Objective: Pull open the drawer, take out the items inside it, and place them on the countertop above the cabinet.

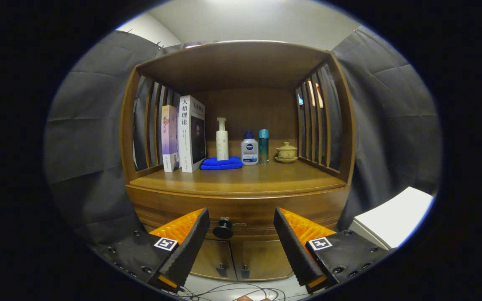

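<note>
Gripper (241,225) jaws wide, drawer knob (223,228) between them (1 knob); 2 books (183,133), 3 bottles (249,148) above.

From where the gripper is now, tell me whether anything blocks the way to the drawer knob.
Nothing visible does. The gripper is open, and the round dark drawer knob sits between its fingers, nearer the left one, with bare wood around it. The drawer is shut. The bottles, books and cloth stand well above, at the back of the countertop.

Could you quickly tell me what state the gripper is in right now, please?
Gripper: open, holding nothing; its fingers straddle the round dark drawer knob on the wooden cabinet without touching it.
</note>
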Motion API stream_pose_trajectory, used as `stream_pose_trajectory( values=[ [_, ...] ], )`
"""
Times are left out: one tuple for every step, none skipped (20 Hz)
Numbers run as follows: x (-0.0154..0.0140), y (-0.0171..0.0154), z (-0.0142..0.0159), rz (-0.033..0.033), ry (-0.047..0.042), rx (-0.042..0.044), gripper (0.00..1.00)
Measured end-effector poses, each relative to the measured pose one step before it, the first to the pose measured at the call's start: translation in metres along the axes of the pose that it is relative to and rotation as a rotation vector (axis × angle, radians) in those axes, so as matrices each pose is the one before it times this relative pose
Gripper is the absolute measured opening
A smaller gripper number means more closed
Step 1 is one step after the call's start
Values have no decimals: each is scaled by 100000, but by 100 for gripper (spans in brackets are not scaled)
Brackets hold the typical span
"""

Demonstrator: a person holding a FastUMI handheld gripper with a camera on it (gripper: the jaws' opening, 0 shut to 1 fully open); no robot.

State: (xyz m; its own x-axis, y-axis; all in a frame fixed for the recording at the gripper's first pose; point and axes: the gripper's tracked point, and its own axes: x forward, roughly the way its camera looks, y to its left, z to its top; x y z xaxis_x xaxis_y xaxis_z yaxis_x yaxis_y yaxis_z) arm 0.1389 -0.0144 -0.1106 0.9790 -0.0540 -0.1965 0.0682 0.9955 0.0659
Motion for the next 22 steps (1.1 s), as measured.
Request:
stream_pose_trajectory(
  values=[
    [961, 473, -447, 784, 1196, 181, 97],
    [957, 538, -514, 542, 1253, -312, 98],
    [963, 314, -515, 583, 1096, -754, 98],
    [939, 395, -573, 214, 1276, -1076, 98],
    [792, 322, -574, -85, 1065, -1099, 98],
    [792, -122, -396, -1245, 786, -305, 98],
    [681, 13, -248, -285, 513, 654, 98],
    [313, -26, -617, 233, 745, 1076, 98],
    [469, -39, -434, 315, 874, 765, 98],
    [391, -165, -552, -348, 880, 185, 98],
    [446, -112, -495, -396, 1065, -591, 98],
    [391, -157, -559, -723, 1008, -427, 98],
    [316, 171, -356, 503, 672, -287, 98],
    [312, 244, -411, 286, 562, -579, 97],
    [114, -96, -220, -101, 464, -1294, 97],
    [275, -357, -279, -1288, 246, -1251, 97],
    [136, -106, -125, -609, 283, -343, 98],
    [201, 96, -10, -432, -892, 300, 97],
    [129, 460, 82, 1962, -216, 294, 88],
    [-69, 562, -387, 2327, 675, 413, 78],
    [-226, 454, -351, 85, 1672, -209, 68],
    [453, -49, 204, -1120, -529, -999, 58]
  ],
)
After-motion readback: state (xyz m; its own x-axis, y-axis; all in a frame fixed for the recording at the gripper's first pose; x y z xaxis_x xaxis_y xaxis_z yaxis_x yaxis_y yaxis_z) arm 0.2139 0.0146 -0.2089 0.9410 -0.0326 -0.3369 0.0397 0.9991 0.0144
